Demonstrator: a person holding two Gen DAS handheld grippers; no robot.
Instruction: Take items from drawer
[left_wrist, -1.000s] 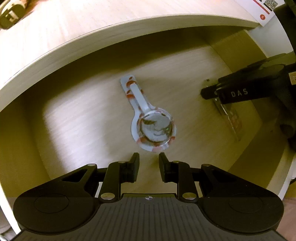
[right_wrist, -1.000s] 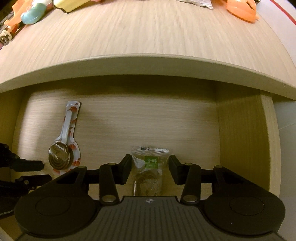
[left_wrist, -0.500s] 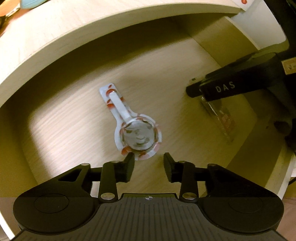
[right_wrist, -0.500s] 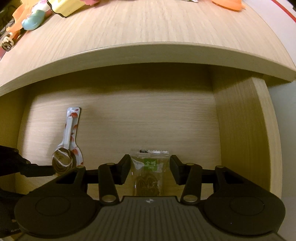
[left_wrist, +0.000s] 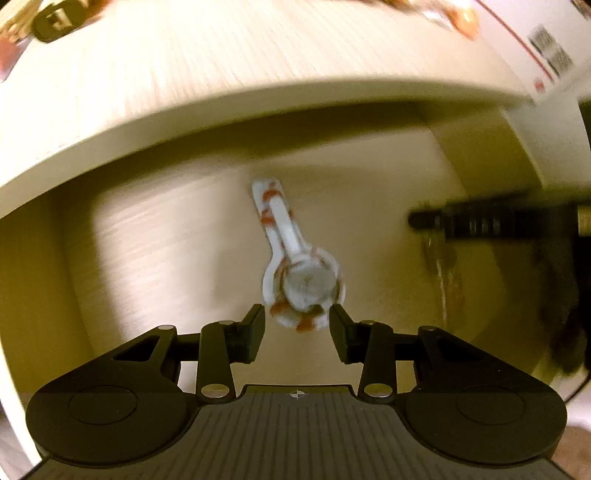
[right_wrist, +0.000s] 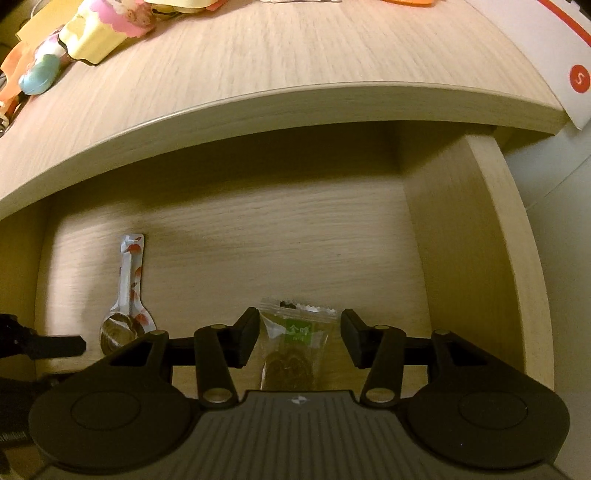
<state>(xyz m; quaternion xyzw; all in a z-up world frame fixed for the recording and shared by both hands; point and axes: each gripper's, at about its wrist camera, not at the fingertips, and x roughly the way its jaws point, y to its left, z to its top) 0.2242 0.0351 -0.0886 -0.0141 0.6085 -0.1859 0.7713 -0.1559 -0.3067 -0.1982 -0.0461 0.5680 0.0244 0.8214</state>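
A packaged spoon (left_wrist: 295, 266) in white wrap with red marks lies on the wooden floor of the open drawer (left_wrist: 155, 243). My left gripper (left_wrist: 297, 319) is open, its jaws flanking the bowl end of the pack without closing on it. In the right wrist view the same packaged spoon (right_wrist: 127, 295) lies at the left. A clear snack packet with a green label (right_wrist: 295, 347) lies flat between the jaws of my open right gripper (right_wrist: 299, 332). The other gripper (left_wrist: 480, 221) shows as a dark bar at the right of the left wrist view.
The tabletop edge (right_wrist: 280, 110) overhangs the drawer's back. On the table sit a yellow and pink toy (right_wrist: 103, 33), a light blue item (right_wrist: 38, 75) and a white card with red print (right_wrist: 554, 55). The drawer's right wall (right_wrist: 465, 258) stands close to the packet.
My left gripper has opened wider and moved forward, so the spoon pack's bowl end now sits between its jaws. My right gripper has opened a little wider around the packet.
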